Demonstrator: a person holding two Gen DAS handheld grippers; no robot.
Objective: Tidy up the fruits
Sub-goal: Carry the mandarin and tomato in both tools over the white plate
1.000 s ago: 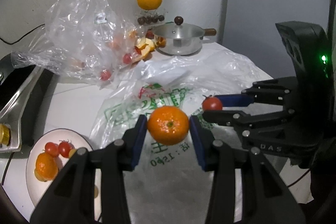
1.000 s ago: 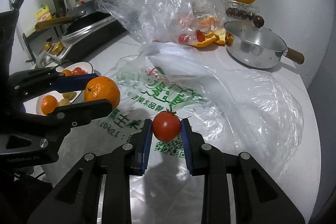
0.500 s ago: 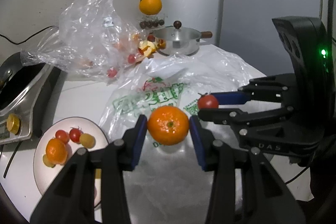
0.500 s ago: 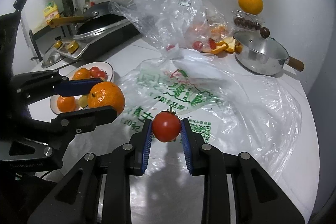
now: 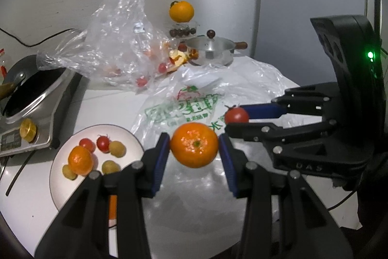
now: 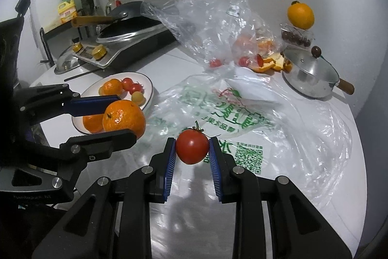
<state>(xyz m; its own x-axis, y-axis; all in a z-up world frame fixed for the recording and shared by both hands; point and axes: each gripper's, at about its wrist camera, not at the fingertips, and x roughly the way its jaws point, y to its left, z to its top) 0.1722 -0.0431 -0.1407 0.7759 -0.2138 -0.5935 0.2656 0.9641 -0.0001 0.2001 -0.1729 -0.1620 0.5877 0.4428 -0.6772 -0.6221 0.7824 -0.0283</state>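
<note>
My left gripper [image 5: 194,148] is shut on a mandarin [image 5: 194,147], held above the flat printed plastic bag [image 5: 184,111]. In the right wrist view that mandarin [image 6: 124,118] hangs at the left, over the near edge of the white plate [image 6: 149,86]. My right gripper [image 6: 192,146] is shut on a red tomato [image 6: 192,146] with a green stem, also above the bag. The tomato [image 5: 236,114] shows to the right in the left wrist view. The white plate [image 5: 60,186] at lower left carries a mandarin [image 5: 80,160], two cherry tomatoes [image 5: 103,143] and several small yellowish fruits.
A crumpled clear bag [image 5: 116,45] with cherry tomatoes and orange peel stands behind. A lidded steel pot [image 5: 211,52] sits at the back, with an orange [image 5: 181,11] on a small box of dark fruit. An induction cooker with a pan [image 5: 29,98] is left.
Both grippers have drawn back toward the near side of the table with their fruit still held. The plate and cooker have come further into view at the left.
</note>
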